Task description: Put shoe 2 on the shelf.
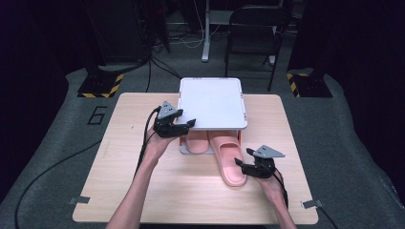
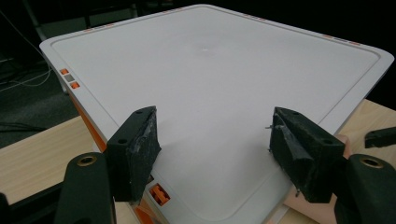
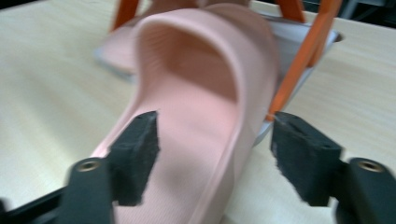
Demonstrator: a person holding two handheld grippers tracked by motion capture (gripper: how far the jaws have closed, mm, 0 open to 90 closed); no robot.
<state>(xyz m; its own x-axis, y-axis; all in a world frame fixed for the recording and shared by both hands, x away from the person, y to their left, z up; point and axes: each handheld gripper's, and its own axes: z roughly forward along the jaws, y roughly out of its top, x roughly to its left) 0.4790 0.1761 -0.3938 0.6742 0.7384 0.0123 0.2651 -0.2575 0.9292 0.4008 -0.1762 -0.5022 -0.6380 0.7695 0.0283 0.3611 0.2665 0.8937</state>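
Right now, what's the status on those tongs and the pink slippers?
Left tongs open over white rack top. Right tongs open beside pink slipper, not gripping. Other slipper under rack. Nothing in the way.

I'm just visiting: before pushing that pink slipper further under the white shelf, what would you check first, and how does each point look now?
1. Right hand-held gripper open: ok.
2. Pads clear of the pink slipper: ok.
3. Slipper's toe under the white shelf: ok; heel sticks out.
4. Second slipper tucked under: ok.
5. Left hand-held gripper steadying shelf: not ok, open above it.
6. Room left underneath: cannot tell.
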